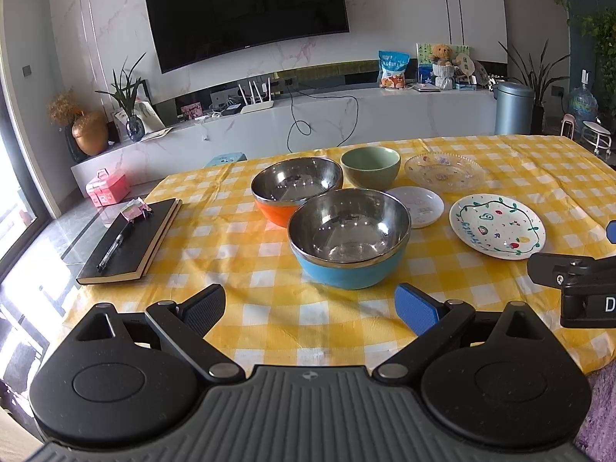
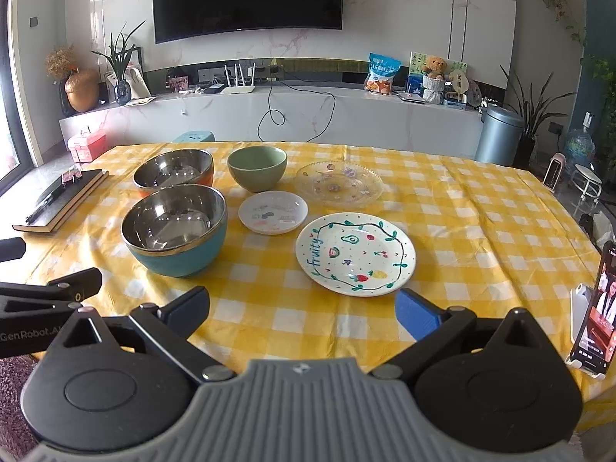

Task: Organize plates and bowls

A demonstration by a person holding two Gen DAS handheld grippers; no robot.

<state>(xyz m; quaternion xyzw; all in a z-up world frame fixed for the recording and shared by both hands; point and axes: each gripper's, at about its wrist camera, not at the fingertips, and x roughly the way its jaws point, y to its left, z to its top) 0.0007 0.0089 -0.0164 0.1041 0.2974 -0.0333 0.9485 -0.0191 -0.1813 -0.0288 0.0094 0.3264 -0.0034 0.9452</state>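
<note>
While both tools hang above the near edge of the desk [image 2: 481,208], which is covered by a yellow-and-white checked cloth, neither touches any dish. The left tool [image 1: 312,308] has its fingers spread wide with nothing between them, and it faces the steel-lined bowl with a blue outer shell [image 1: 348,236], which stands just beyond its tips. The right tool [image 2: 302,308] is likewise spread wide and holds nothing; just ahead of it lies the white round plate painted with fruit and the word "fruity" [image 2: 356,254].

Behind the blue-shelled bowl stands a steel-lined bowl with an orange outer shell [image 1: 296,188], close to it or touching; I cannot tell which. To the right of the orange one sits a plain green ceramic bowl [image 1: 370,166], upright. A small white saucer with coloured markings [image 2: 273,212] lies between the blue-shelled bowl and the painted plate, near the green bowl. Beyond the saucer, to the right of the green bowl, rests a clear glass plate with a scalloped rim and small coloured motifs [image 2: 338,184].

At the left edge of the desk lies a black closed notebook [image 1: 131,242] with a black pen [image 1: 113,248] on its cover. A phone on a white stand [image 2: 595,308] is propped at the right edge, its screen lit.
</note>
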